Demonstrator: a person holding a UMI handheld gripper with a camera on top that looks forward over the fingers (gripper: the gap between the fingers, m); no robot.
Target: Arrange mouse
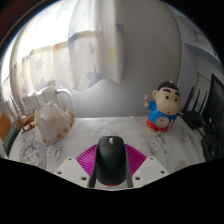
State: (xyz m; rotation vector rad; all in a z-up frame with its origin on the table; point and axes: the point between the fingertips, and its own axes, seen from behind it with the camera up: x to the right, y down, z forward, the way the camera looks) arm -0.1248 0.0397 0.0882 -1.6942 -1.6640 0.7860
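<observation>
A dark grey, rounded computer mouse (110,160) sits between the two fingers of the gripper (110,165), its body running lengthwise along them with a narrow paler strip down its middle. The magenta pads (88,157) show on either side of it, spread out in a wedge, and each looks to meet the mouse's flank; whether they truly press on it or only stand close about it I cannot tell. The mouse lies at the near edge of a white tabletop covered by a pale patterned cloth (85,130). Towards the far left of that table stands a white ceramic jug with a curved handle (52,112), upright. Towards the far right stands a small cartoon boy figurine in a red top and blue shorts (162,107), also upright, well apart from the jug. Behind the table hangs a light, translucent curtain (90,45).
</observation>
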